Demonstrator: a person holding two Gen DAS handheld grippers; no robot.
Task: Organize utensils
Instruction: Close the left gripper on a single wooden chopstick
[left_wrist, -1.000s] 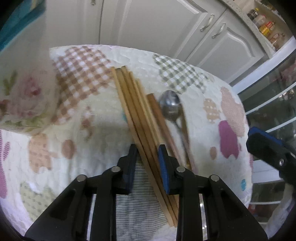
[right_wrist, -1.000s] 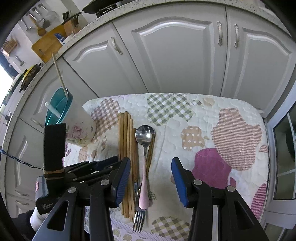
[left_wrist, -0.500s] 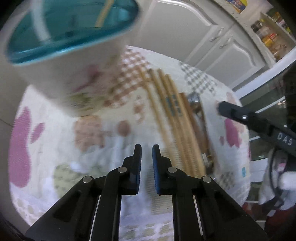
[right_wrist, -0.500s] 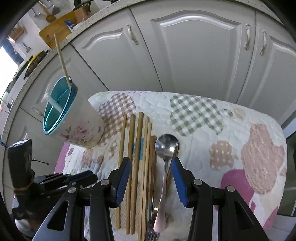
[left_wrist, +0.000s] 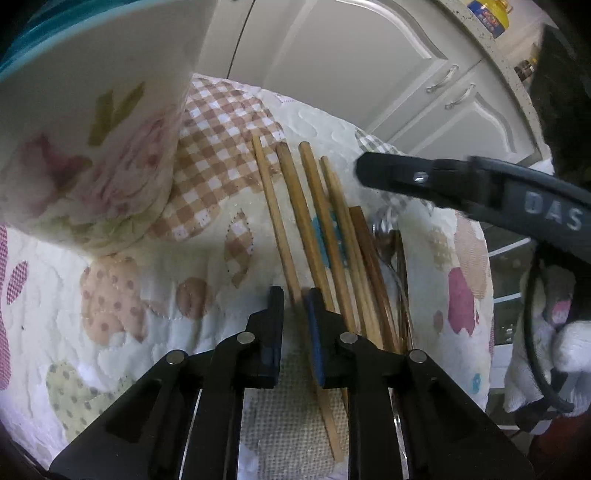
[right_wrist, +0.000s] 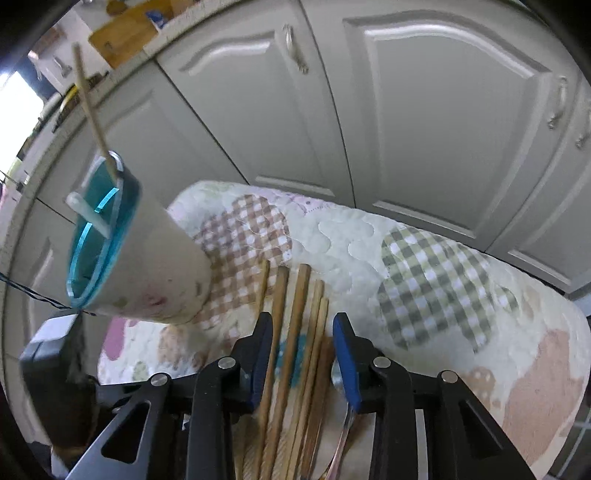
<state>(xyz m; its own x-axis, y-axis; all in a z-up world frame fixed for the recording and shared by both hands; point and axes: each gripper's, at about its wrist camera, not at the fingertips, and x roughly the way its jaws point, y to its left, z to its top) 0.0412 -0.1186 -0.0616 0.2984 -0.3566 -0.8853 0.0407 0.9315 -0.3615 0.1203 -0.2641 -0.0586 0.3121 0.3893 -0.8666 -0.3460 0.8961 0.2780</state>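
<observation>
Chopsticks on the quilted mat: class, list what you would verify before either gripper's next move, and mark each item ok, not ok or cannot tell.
1. Chopsticks lie between the right gripper jaws, which have just been closing: ok, several.
2. Right pads press on them: not ok, a gap shows.
3. Leftmost chopstick runs between the left gripper jaws, which have just been opening: ok.
4. Left pads grip it: not ok, a gap shows.
5. Cup has room: ok, it holds only one chopstick and a white handle.
6. Spoon lies outside the right jaws: cannot tell, the finger hides it.
</observation>
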